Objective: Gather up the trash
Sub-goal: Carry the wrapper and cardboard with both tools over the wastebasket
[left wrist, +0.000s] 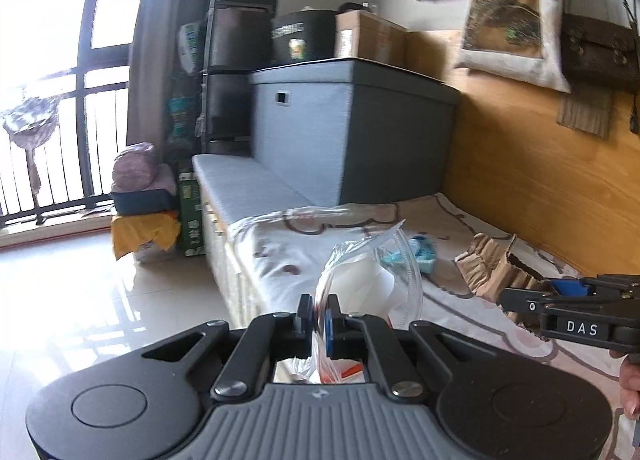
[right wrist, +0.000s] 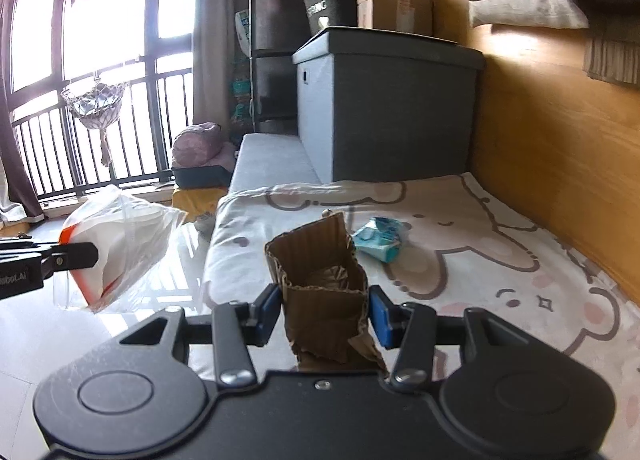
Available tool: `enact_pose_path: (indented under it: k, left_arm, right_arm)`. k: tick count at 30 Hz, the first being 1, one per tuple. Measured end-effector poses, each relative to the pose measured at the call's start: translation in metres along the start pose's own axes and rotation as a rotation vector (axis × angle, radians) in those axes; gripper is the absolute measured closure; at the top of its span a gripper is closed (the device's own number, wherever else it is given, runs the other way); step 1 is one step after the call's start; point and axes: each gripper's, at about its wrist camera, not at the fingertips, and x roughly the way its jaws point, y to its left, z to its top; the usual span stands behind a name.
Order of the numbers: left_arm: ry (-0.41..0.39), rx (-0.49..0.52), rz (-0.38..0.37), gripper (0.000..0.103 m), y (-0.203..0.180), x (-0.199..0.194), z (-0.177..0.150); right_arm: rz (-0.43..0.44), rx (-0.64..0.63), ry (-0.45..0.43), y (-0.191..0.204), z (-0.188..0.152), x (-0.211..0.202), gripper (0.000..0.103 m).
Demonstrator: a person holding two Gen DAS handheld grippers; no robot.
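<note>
My left gripper (left wrist: 318, 320) is shut on a clear plastic bag (left wrist: 368, 280) with an orange strip and white paper inside; the bag (right wrist: 120, 244) hangs over the floor in the right wrist view, left of the bed. My right gripper (right wrist: 324, 310) is shut on a torn brown cardboard box (right wrist: 320, 272), its blue pads pressing both sides. In the left wrist view the same cardboard (left wrist: 496, 268) sits in the right gripper (left wrist: 532, 298) at the right edge. A crumpled blue and white wrapper (right wrist: 378, 240) lies on the bear-print sheet (right wrist: 500, 260), farther off than the cardboard.
A grey storage box (right wrist: 384, 112) stands at the bed's far end with a black bin (right wrist: 328, 8) and a carton (right wrist: 394, 6) on top. A wooden wall panel (right wrist: 560, 140) runs along the right. Glossy tiled floor (left wrist: 80, 300) lies left, with bundles (left wrist: 144, 216) by the railed window.
</note>
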Motion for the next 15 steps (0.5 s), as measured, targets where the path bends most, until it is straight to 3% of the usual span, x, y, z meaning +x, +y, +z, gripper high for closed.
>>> enact_pose_path:
  k: [15]
  left_arm:
    - [0.036,-0.097,0.130,0.097,0.102,-0.019,-0.030]
  right_arm:
    - [0.141,-0.068,0.065,0.121,-0.005,0.028,0.055]
